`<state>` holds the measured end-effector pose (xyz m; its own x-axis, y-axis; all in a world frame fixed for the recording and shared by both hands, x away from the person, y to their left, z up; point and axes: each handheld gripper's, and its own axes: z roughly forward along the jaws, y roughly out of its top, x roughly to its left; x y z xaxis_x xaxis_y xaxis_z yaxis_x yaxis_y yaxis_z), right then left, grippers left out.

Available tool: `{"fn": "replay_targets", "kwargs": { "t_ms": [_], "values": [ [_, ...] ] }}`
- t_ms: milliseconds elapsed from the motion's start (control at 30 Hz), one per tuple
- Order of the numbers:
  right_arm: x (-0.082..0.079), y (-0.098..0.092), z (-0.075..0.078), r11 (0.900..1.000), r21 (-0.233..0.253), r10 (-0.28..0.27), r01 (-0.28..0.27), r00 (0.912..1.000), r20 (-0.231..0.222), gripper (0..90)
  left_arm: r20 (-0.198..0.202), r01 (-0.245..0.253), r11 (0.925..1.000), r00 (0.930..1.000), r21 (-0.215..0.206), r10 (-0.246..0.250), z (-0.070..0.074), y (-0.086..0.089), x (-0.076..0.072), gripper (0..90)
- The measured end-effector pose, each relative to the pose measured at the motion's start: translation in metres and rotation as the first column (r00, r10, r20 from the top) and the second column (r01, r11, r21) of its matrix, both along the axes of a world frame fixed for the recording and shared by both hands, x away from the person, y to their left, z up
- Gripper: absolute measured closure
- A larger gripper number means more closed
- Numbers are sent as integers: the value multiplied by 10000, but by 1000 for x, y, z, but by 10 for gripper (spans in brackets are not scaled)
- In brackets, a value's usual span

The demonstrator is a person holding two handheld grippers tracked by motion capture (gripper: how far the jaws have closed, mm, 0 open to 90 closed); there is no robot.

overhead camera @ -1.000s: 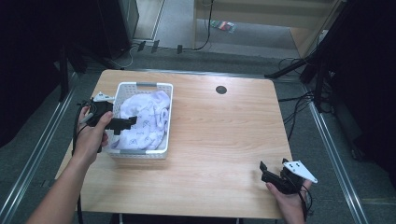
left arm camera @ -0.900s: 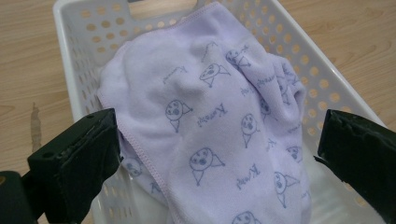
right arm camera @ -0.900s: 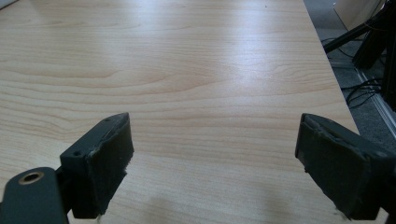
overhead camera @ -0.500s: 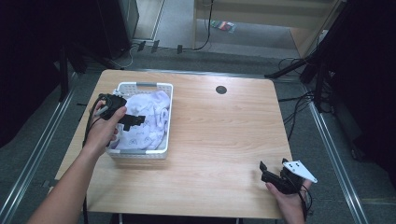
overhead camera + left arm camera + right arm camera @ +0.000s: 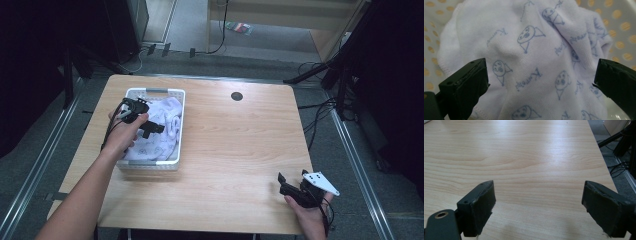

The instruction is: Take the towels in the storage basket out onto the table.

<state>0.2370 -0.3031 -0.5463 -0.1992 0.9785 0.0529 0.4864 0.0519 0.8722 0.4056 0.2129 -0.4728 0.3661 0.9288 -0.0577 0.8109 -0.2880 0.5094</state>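
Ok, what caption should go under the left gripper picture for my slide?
Open left gripper poised over a white cloth printed with blue cartoon faces, inside a white basket.

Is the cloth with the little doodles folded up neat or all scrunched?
Scrunched. The white cloth with blue drawings lies rumpled in the white plastic basket, with bumps and creases, between the open left gripper.

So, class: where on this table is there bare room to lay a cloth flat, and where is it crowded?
Bare wood runs from the white basket to the table's right edge, bordered by the round hole at the back and the right gripper at the front corner. The left side is crowded: printed cloths fill the basket, the left gripper over them.
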Motion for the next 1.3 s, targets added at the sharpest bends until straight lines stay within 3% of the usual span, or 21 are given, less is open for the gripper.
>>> {"fn": "replay_targets", "kwargs": {
  "t_ms": [267, 400, 600, 833, 933, 1100, 1300],
  "values": [
    [0, 0, 0, 10000, 3, 10, -10, 10000, 3, 116, -987, -10, 9998, 9951, 179, 28, -23, -5, 12, 0],
    [0, 0, 0, 10000, 0, 11, -11, 10000, 2, 117, -1233, -17, 9970, 9923, 774, 113, -34, -10, 13, 0],
    [0, 0, 0, 10000, -19, 2, -2, 10000, 0, 118, -985, 31, 9835, 9950, 1807, 149, -44, -21, 11, 0],
    [0, 0, 0, 10000, -47, -10, 10, 10000, 6, 119, -979, 61, 9838, 9951, 1789, 117, -46, -19, 11, 6],
    [0, 0, 0, 10000, -28, -15, 15, 10000, -3, 119, -876, -162, 9816, 9956, 1904, 335, -42, -17, 10, 105],
    [0, 1, 0, 10000, -61, 1, -1, 10000, -14, 121, -393, -315, 9758, 9984, 2165, 410, -37, -13, 5, 431],
    [1, 1, 0, 10000, -23, -18, 17, 10000, -58, 121, -333, -226, 9697, 9989, 2433, 317, -35, -14, 4, 577]
  ]
}}
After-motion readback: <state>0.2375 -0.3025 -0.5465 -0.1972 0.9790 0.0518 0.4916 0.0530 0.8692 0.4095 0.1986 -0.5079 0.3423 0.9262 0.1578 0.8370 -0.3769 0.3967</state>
